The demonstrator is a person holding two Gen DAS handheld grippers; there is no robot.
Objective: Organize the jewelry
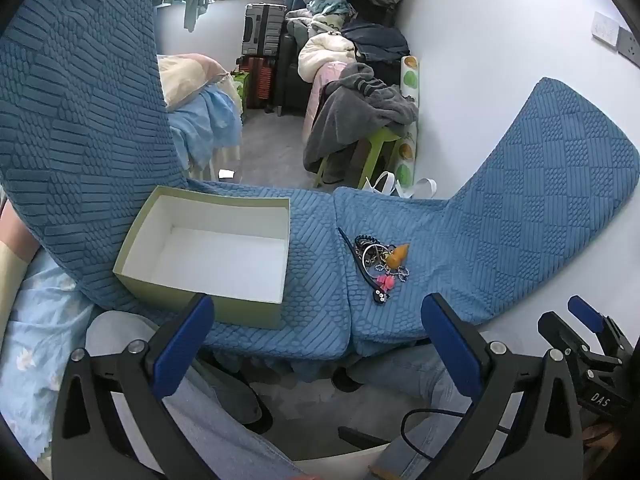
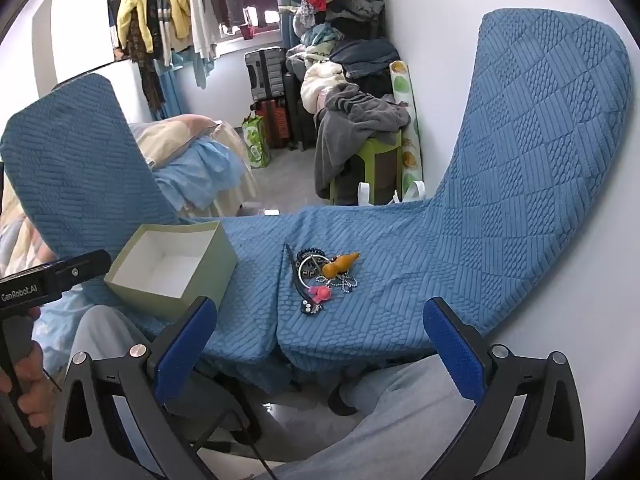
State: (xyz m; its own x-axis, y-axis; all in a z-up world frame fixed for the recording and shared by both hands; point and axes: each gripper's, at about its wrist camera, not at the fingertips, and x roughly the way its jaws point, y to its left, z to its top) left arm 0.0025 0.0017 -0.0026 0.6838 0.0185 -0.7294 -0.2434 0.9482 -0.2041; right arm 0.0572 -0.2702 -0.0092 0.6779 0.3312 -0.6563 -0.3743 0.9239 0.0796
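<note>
The jewelry (image 1: 380, 266) was laid on the cover (image 1: 312, 248), right of the box (image 1: 208, 252) (open, white inside). Both grippers, left (image 1: 318, 344) and right (image 2: 320, 346), were held wide open with nothing between the jaws.

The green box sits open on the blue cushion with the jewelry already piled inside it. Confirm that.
Not quite. The green box is open on the blue cushion, but it is empty. The jewelry lies heaped on the cushion beside it, as the left wrist view shows.
</note>
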